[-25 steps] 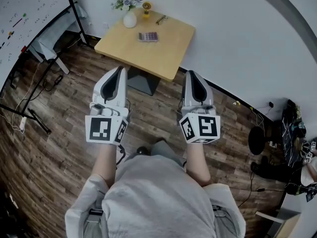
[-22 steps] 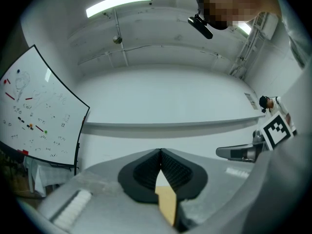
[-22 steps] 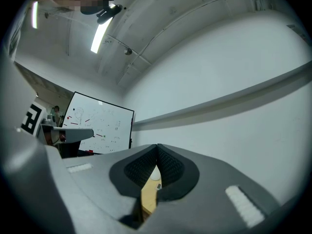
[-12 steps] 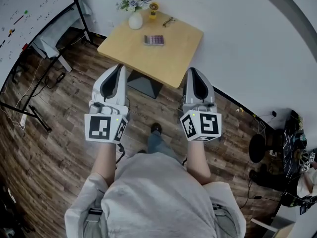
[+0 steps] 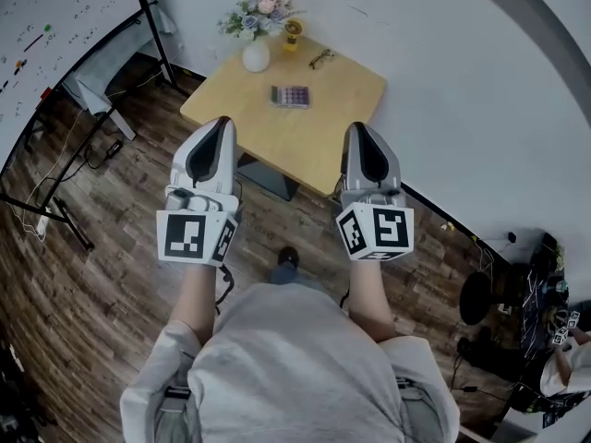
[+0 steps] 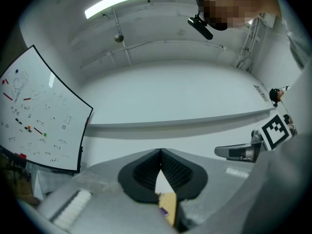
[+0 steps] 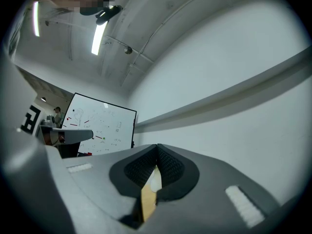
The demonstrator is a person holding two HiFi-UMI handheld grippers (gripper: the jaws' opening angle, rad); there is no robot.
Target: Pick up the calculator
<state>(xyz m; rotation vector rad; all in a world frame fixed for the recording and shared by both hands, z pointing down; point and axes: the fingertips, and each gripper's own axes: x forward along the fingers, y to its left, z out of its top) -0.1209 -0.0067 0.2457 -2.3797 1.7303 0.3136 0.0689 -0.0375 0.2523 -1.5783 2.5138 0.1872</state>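
Note:
A small calculator (image 5: 291,96) with purple keys lies flat near the middle of a light wooden table (image 5: 342,90) in the head view. My left gripper (image 5: 220,124) is held in front of me, its shut tips over the table's near left edge. My right gripper (image 5: 356,129) is level with it, shut, its tips at the table's near right edge. Both are short of the calculator and hold nothing. In the left gripper view (image 6: 160,151) the jaws meet at the tips, and a sliver of the table and calculator shows through the gap. The right gripper view (image 7: 157,146) shows shut jaws too.
On the table's far side stand a white vase of flowers (image 5: 256,56), a small yellow object (image 5: 294,31) and a pair of glasses (image 5: 321,59). A whiteboard on a black stand (image 5: 55,26) is at the left. Bags and cables (image 5: 517,312) lie on the wood floor at the right.
I have walked toward the table: it and the calculator have come nearer, and both grippers' tips now reach its near edge. Both stay shut.

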